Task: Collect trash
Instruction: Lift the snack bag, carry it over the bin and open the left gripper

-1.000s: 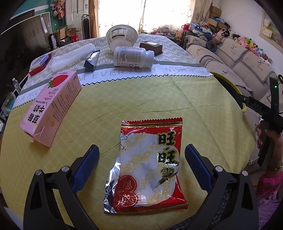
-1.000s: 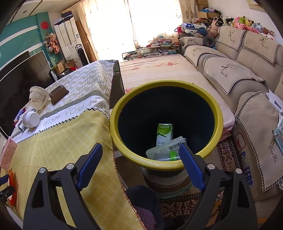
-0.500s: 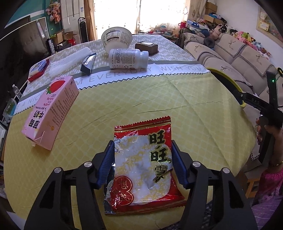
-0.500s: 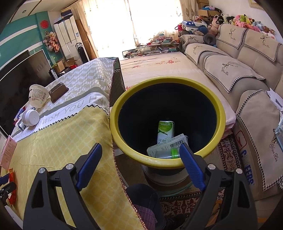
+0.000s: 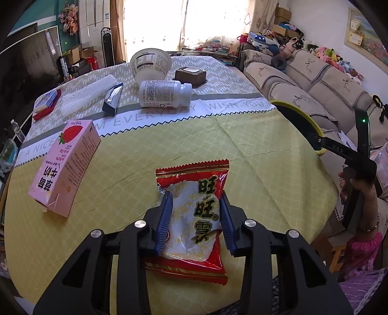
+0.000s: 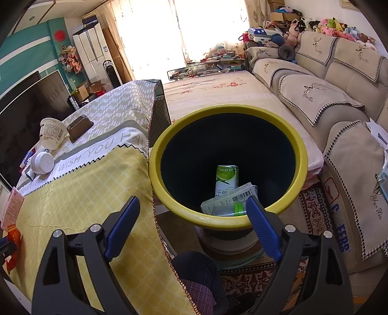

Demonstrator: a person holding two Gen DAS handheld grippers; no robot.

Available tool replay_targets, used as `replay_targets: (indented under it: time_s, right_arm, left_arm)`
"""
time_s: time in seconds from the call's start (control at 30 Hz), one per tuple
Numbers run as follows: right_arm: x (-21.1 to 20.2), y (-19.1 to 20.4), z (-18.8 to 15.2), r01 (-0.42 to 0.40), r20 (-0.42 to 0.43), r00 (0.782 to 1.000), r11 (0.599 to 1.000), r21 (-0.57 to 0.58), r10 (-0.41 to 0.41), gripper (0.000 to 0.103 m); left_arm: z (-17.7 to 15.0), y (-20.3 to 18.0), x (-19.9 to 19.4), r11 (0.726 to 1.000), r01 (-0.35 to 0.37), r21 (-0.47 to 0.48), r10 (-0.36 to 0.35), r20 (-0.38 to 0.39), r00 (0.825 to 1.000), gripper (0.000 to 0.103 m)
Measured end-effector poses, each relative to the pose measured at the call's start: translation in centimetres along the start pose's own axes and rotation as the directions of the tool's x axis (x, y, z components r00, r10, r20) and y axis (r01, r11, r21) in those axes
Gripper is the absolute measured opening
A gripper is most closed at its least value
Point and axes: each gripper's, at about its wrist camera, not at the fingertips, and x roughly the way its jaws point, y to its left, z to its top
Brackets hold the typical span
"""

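Lay near on the yellow-clothed tabletop (image 5: 242,150): crinkled red-and-white foil snack packet (image 5: 194,218), sides buckled inward. Just been closing, left gripper (image 5: 195,218) jaws pinching it. Right gripper (image 6: 191,218) jaws spread wide, empty.

My left gripper (image 5: 195,221) has just been closing from wide open; its blue pads (image 5: 164,221) now press both sides of the red rice-cracker packet (image 5: 194,215), which has bunched narrower between them.

Daylight floods through the window (image 5: 155,21) ahead of me, blown out white. My views stay sharp, bending at the dark rounded corners.
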Motion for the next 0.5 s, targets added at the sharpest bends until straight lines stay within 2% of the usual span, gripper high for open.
replay_targets:
  time_s: [0.3,0.43,0.5]
  right_arm:
    - [-0.5,-1.4,-0.2,0.005,0.014,1.000,1.000,0.030,-0.005,0.084]
    - [-0.6,-2.3,-0.3,0.009,0.012,1.000,0.999,0.046,-0.010,0.084]
    - [-0.6,-2.7,-0.4,0.012,0.012,1.000,0.998,0.057,-0.012,0.084]
  left_arm:
    - [2.4,-2.0,0.3,0.998,0.011,0.062,-0.013,0.022,1.000,0.036]
    - [2.4,-3.0,1.2,0.995,0.003,0.105,0.000,-0.031,1.000,0.034]
    - [2.1,-3.2,1.7,0.994,-0.029,0.107,0.034,-0.046,0.998,0.044]
